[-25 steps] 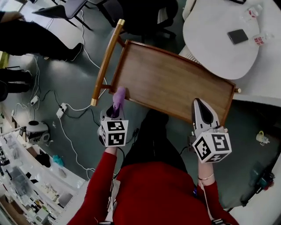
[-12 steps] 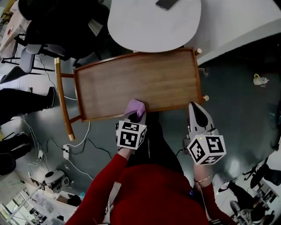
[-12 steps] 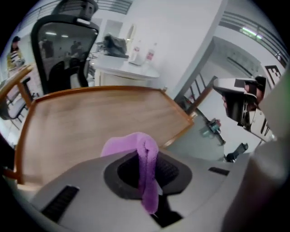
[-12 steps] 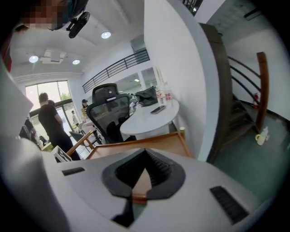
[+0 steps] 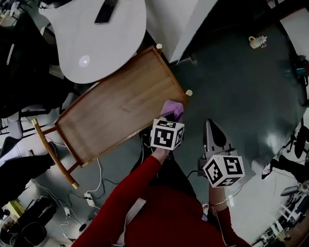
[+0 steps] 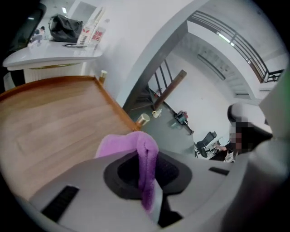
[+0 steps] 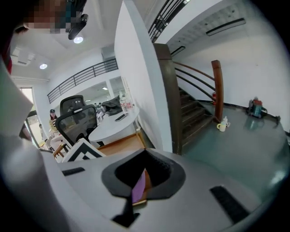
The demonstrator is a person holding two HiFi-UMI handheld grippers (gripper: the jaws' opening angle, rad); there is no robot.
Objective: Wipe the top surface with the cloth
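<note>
The wooden top (image 5: 116,103) with its raised rim lies slanted across the head view. A purple cloth (image 5: 173,108) rests on its near right corner, beside a brass knob (image 5: 189,92). My left gripper (image 5: 170,115) is shut on the cloth. In the left gripper view the cloth (image 6: 131,145) bulges out of the left gripper (image 6: 145,170) onto the wooden top (image 6: 54,122). My right gripper (image 5: 209,126) hangs off the top's corner over the floor, shut, with nothing in it. In the right gripper view the right gripper (image 7: 140,181) shows only a sliver of purple beyond its jaws.
A white round table (image 5: 96,43) with a dark phone (image 5: 107,10) butts against the top's far edge. The cart's wooden handle (image 5: 48,149) sticks out at the left. Cables (image 5: 91,195) and a mug (image 5: 256,42) lie on the floor. Stairs (image 7: 195,111) rise beyond a white wall.
The left gripper has carried the cloth along the near edge from the handle-side corner to the opposite corner. The head view has swung round. The right gripper stays off the top.
</note>
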